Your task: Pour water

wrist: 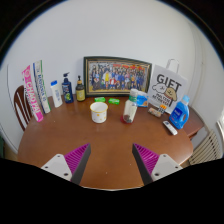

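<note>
Your gripper (110,160) holds its jaws wide and empty at the frame's bottom, above the brown wooden tabletop (105,145); the small white paper cup (98,112) stands at centre, well beyond them.

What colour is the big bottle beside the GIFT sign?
Blue. The bottle shows best in the gripper view, beyond the open fingers.

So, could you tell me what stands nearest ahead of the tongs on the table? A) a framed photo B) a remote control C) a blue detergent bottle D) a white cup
D: the white cup stands alone on the table just ahead of the open tongs, with the framed photo back against the wall.
</note>
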A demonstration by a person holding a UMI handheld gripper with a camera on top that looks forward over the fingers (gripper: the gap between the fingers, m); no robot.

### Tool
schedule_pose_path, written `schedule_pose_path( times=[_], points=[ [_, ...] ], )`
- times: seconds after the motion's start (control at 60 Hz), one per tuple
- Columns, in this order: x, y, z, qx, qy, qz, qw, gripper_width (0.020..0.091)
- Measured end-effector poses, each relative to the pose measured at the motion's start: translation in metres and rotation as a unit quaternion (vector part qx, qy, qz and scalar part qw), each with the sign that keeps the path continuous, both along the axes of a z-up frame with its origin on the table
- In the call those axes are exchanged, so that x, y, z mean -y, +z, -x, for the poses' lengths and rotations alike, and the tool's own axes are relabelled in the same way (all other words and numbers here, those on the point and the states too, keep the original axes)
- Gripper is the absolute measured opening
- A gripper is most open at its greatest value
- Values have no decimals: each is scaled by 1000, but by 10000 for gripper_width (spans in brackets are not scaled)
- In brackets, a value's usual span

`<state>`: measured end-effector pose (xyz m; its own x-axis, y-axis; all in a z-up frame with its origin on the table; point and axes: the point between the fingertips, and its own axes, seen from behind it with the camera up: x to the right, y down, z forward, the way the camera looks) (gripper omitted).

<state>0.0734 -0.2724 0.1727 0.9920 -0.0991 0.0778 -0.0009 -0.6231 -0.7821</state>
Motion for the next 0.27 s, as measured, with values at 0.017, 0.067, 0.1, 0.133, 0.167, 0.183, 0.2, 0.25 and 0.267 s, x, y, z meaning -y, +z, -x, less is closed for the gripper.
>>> schedule_pose_path(
  times=[0.017,0.067,0.1,0.133,0.167,0.183,0.2,0.25,0.267],
  points=[
    [1,1,2,0,1,-1,1000,856],
    [4,2,8,-1,4,-2,1000,854],
    [4,3,11,-2,6,-2,1000,856],
    [6,4,13,1,6,-2,1000,853],
    [6,6,13,5,5,-2,1000,857],
    [6,7,13,6,5,-3,1000,858],
    [6,8,14,7,4,-4,1000,857],
    [6,11,16,9,4,-9,1000,852],
    [5,12,17,10,5,-10,1000,852]
  ],
)
